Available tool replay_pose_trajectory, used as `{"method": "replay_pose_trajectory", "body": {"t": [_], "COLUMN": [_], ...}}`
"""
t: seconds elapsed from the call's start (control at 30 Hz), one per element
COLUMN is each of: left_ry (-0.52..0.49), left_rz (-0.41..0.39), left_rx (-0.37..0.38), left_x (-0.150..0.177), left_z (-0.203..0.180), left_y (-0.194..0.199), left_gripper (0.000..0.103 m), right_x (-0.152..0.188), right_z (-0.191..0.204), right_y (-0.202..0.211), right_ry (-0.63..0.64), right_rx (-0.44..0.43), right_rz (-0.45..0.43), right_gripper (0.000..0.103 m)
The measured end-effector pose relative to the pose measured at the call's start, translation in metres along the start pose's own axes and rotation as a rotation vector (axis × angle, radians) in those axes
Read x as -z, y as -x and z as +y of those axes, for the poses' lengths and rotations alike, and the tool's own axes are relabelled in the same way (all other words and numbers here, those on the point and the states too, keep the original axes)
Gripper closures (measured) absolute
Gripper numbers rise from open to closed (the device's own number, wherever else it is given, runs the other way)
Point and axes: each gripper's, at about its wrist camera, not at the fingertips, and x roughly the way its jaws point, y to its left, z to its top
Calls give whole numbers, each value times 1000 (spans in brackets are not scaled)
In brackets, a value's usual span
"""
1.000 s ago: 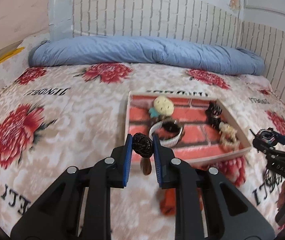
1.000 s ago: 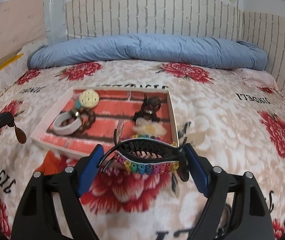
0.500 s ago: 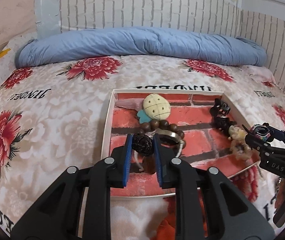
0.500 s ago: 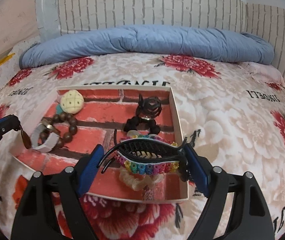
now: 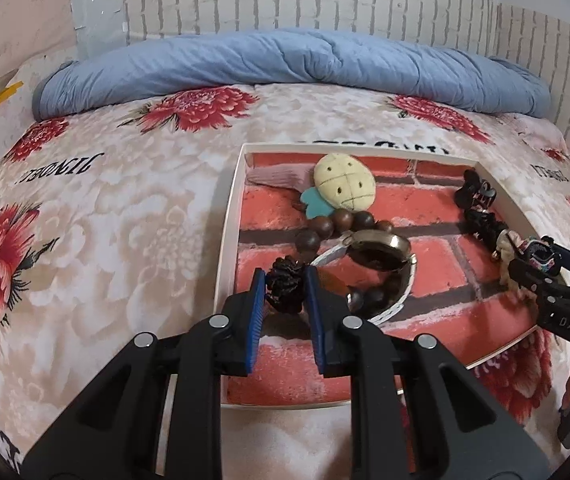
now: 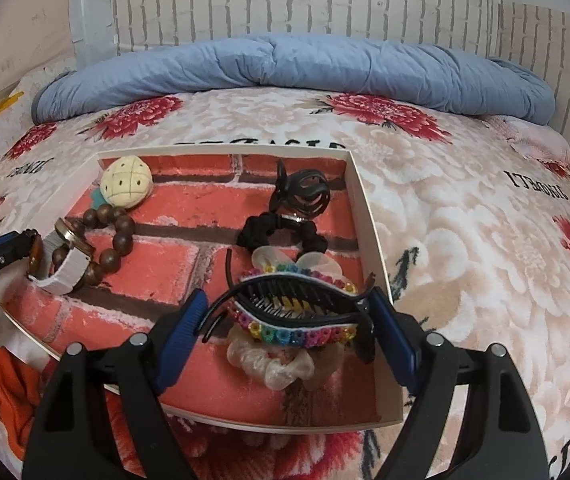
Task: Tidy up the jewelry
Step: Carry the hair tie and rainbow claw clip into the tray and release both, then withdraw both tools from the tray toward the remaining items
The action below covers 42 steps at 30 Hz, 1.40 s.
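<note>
Tray (image 6: 365,208): white rim, red-brick print. Hair clip (image 6: 297,312): black, rainbow beads. Quilt (image 6: 285,68): blue.

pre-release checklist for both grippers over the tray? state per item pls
1. Left gripper shut on the dark knotted piece: ok.
2. Left gripper over the tray, near its left wall: ok.
3. Drop spot under the left gripper free: not ok; the wooden bead bracelet and watch lie right beside it.
4. Right gripper shut on the rainbow-beaded hair clip: ok.
5. Right gripper over the tray interior: ok; the white scrunchie lies directly below.
6. Height of either item above the tray floor: cannot tell.
</note>
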Motion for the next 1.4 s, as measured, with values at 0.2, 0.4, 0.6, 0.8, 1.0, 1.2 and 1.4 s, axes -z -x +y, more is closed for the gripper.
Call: {"method": "replay_pose_trajectory", "body": {"t": [0.2,0.4,0.6,0.8,1.0,1.2,1.4], "left_ry": [3,11,19,11,-21,-53,-17], "left_rz": [20,19,-8,-86,-133,-143,-141], "left_rx": [-1,-15,0,-1,-1,-29,-27], "left_x": [4,6,5,3,4,10,24], "left_z": [0,2,2,-6,-20,-37,-39], "left_y": [-7,-6,10,43,78,110,135], "left_gripper": [83,68,40,11,5,5,5], "right_x": [4,5,1,-1,0,4,15], "right_z": [-1,0,-5,-9,-11,-16,-35], "right_y": [-8,-8,12,40,68,106,151], "right_ry": [-4,3,-12,-29,-30,-7,4], "right_rx": [0,0,-4,-21,-2,31,68], "right_rz": [18,20,-22,-79,-118,-145,-166], "right_gripper": [23,22,16,7,7,7,7]}}
